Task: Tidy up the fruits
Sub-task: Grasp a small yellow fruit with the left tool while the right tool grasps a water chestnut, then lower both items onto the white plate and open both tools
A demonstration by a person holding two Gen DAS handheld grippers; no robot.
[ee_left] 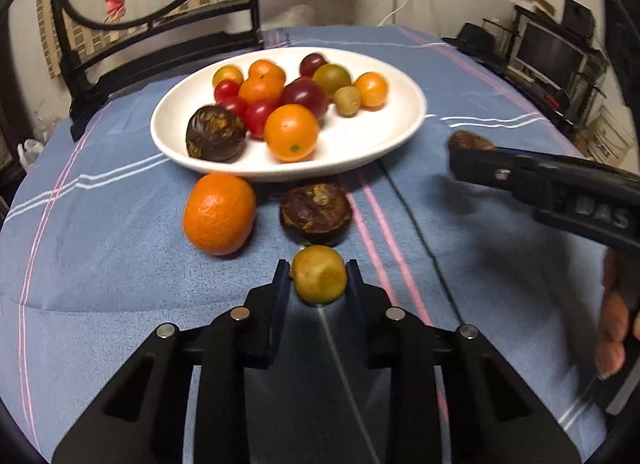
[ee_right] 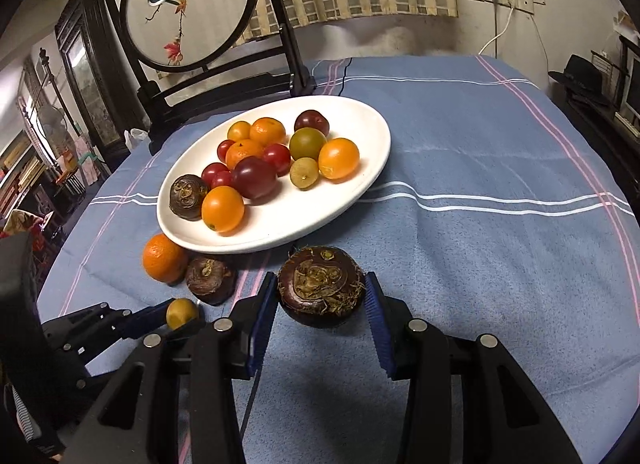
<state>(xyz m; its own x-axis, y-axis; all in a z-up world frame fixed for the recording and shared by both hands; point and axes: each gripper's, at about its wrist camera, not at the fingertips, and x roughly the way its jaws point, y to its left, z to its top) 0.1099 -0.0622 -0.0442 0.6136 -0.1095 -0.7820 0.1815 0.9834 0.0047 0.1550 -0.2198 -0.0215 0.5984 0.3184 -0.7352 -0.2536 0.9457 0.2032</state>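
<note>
Presently, two fruits are seen between gripper fingers, one per tool. The left gripper (ee_left: 319,278) is closed on a small yellow-green fruit (ee_left: 319,280), which sits between the two fingertips, both pads pressed against its flanks. In the right wrist view the same fruit (ee_right: 182,312) is seen at the tip of that tool, close above the blue striped cloth (ee_right: 480,264); whether it rests on the cloth cannot be told.

The right gripper (ee_right: 322,292) is closed on a dark brown water chestnut (ee_right: 322,286). The chestnut is seated between the blue-padded fingers (ee_right: 376,312), its flat, fibrous crown turned toward the camera, and both pads are in contact with its sides. It is held just short of the near rim of the white oval plate (ee_right: 360,183). In the left wrist view only the top of this chestnut (ee_left: 468,140) is visible above the black finger.

On the cloth, just beside the plate's near rim, a mandarin (ee_left: 219,213) and a second water chestnut (ee_left: 316,213) are recorded side by side, slightly apart. The second chestnut lies directly ahead of the left gripper's fruit, close to it.

On the plate a third water chestnut (ee_left: 216,132), an orange tomato (ee_left: 291,132), and a cluster of red, dark purple, green and orange small fruits are noted. A framed round bird embroidery (ee_right: 188,3) stands behind the plate.
</note>
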